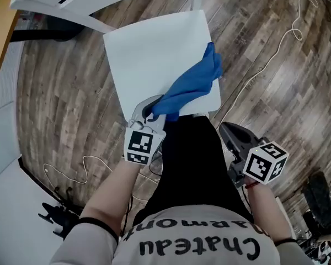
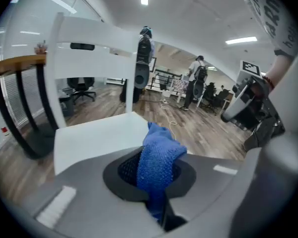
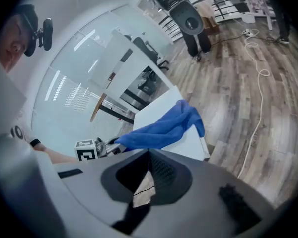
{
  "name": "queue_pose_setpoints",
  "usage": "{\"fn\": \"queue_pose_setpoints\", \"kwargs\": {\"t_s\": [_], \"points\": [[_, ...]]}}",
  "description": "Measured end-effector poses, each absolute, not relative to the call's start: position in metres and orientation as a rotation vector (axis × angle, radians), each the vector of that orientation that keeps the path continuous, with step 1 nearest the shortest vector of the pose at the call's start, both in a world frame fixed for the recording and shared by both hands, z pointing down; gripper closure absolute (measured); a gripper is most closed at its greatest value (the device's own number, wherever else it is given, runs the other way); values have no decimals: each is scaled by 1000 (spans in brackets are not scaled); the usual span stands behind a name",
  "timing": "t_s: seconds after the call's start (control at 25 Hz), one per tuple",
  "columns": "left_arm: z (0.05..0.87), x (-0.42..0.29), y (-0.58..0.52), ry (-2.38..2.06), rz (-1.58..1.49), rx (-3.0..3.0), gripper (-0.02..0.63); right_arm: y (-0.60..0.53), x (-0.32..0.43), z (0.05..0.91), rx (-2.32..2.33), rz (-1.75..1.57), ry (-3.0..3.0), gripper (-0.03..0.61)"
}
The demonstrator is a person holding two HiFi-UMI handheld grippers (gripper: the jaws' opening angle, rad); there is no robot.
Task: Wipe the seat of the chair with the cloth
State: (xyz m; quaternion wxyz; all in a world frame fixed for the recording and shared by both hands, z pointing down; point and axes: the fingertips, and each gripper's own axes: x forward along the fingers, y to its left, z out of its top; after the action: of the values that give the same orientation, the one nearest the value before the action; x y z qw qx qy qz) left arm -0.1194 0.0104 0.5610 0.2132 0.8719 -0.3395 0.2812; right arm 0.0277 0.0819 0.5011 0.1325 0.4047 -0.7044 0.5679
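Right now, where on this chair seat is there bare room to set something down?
The seat is bare across its far and left part, from the backrest down to the blue cloth. The near right corner is crowded: the cloth trails from the left gripper, shut on it, to the seat's right edge.

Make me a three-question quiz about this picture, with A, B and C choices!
1. Where does the blue woven cloth lie? A in a bucket; B across the white square chair seat; C on a shelf.
2. How many grippers hold it? A one; B two; C none.
3. The left gripper is: A open and empty; B open around a cup; C shut on the cloth.
Answers: B, it drapes over the seat's right side; A, only the left gripper holds it; C, its jaws pinch one end of the cloth.
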Motion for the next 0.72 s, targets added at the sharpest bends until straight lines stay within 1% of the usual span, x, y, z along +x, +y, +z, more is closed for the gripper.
{"fn": "queue_pose_setpoints", "kwargs": {"t_s": [0.16, 0.28, 0.44, 0.56, 0.72], "points": [[557, -227, 38, -1111, 911, 2279, 595, 66, -16, 496, 1020, 1607, -2082, 563], [550, -287, 58, -1244, 960, 2187, 597, 62, -33, 500, 930, 1572, -2081, 563], [549, -356, 66, -1480, 949, 2001, 595, 59, -53, 501, 846, 1552, -2087, 563], [558, -375, 53, -1567, 928, 1946, 595, 59, -62, 505, 807, 1540, -2081, 563], [588, -352, 21, -1519, 930, 1952, 595, 60, -55, 513, 813, 1548, -2050, 563]]}}
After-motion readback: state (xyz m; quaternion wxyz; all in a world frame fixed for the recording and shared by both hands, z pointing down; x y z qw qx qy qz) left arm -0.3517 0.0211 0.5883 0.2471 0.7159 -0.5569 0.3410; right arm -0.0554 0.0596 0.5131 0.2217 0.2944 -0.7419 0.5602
